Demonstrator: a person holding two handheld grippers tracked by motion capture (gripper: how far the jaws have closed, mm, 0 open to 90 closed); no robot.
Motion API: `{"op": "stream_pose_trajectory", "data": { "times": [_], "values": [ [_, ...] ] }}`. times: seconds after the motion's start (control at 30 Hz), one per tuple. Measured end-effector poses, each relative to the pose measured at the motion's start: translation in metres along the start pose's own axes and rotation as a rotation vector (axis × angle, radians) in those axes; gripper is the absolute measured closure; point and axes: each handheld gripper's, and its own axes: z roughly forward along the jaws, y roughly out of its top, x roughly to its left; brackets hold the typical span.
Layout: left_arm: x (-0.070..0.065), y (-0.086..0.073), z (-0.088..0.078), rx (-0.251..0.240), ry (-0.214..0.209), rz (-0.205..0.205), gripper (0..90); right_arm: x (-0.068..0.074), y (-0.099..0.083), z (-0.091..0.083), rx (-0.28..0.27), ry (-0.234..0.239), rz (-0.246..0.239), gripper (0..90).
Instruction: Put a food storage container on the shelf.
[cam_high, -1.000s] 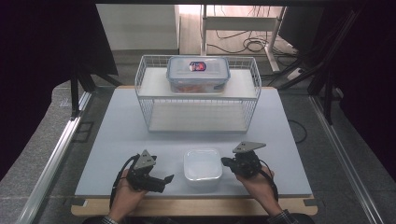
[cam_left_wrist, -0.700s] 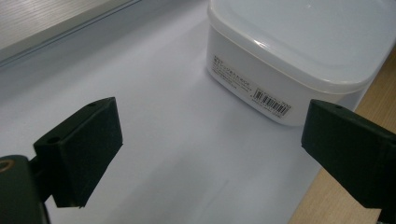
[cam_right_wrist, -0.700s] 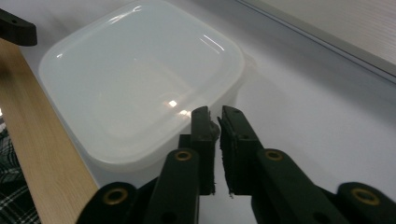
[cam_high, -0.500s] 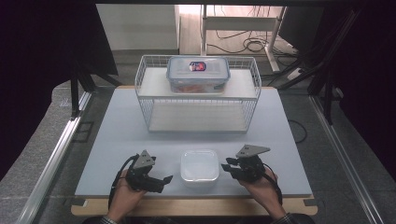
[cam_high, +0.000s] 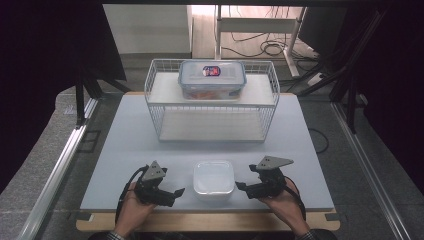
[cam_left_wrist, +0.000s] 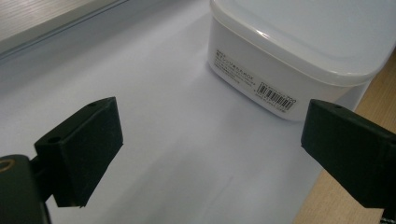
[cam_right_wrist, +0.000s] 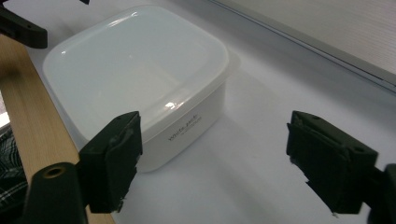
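Tools flank white tub, both empty

Tub (cam_high: 214, 177) sits lidded at the near bench (cam_high: 120, 150) edge, between the tools. Left tool (cam_high: 167, 192) is spread wide, holding nothing, tub just beyond its jaws. Right tool (cam_high: 247, 189) is likewise wide and empty (tub nearer its left jaw). Best approach, I'd judge: close in level from both sides, pads on the walls below the lid lip. Wooden bench edge is close behind the hands, so little room to back off. Open bench ahead, then wire basket (cam_high: 165, 110) with clip-lid box (cam_high: 212, 80) on top.
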Motion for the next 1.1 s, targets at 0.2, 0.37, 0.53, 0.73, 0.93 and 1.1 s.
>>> {"op": "stream_pose_trajectory", "data": {
  "times": [0.2, 0.37, 0.53, 0.73, 0.93, 1.1],
  "values": [
    [-0.001, 0.002, -0.002, -0.008, -0.009, -0.015, 5.4, -0.001, 0.001, 0.001, -0.019, 0.006, 0.016, 11.0],
    [-0.002, 0.005, -0.003, -0.012, -0.021, -0.027, 5.7, 0.0, 0.003, 0.003, -0.012, 0.004, 0.03, 7.9],
    [-0.007, 0.01, -0.002, -0.014, -0.036, -0.026, 6.7, 0.002, 0.006, 0.006, 0.004, 0.018, 0.035, 4.1],
    [-0.009, 0.019, 0.0, -0.017, -0.062, -0.048, 6.8, 0.01, 0.012, 0.01, -0.002, 0.027, 0.017, 4.1],
    [-0.013, 0.03, 0.005, -0.04, -0.107, -0.075, 8.2, 0.011, 0.017, 0.014, 0.026, 0.032, 0.039, 8.2],
    [-0.018, 0.038, 0.016, -0.017, -0.111, -0.055, 13.5, 0.01, 0.019, 0.015, 0.007, 0.038, 0.048, 14.2]
  ]
}}
